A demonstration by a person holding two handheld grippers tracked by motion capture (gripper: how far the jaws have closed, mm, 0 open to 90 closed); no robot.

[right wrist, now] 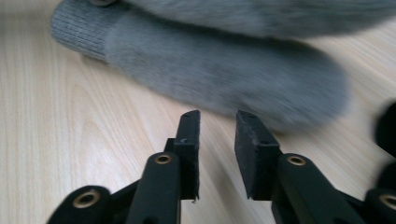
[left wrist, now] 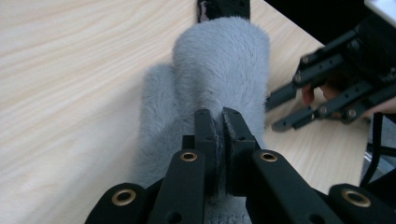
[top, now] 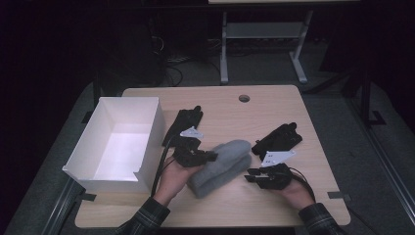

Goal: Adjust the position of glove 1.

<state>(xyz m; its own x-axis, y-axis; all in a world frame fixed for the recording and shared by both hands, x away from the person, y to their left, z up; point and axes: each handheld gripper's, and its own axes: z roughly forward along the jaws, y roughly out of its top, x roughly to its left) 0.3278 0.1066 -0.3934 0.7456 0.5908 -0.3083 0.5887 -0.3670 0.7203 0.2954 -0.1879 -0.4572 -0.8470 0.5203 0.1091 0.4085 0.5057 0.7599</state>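
From the high view we see the pair of soft grey fleecy mittens (top: pixel 222 166) lying stacked near the front middle of the pale wooden table (top: pixel 220 105), between the left gripper (top: pixel 208 156) at their cuff end and the right gripper (top: pixel 250 175) just off their other side, with black gloves and a white open box (top: pixel 147 139) close by. In the left gripper view our jaws are pressed together on a fold of the fuzzy fabric (left wrist: pixel 219 70), which we judge light, limp and compressible, so a pinch near the ribbed cuff should hold best. In the right gripper view our jaws stand parted with nothing between them, just short of the lower mitten (right wrist: pixel 224 74).
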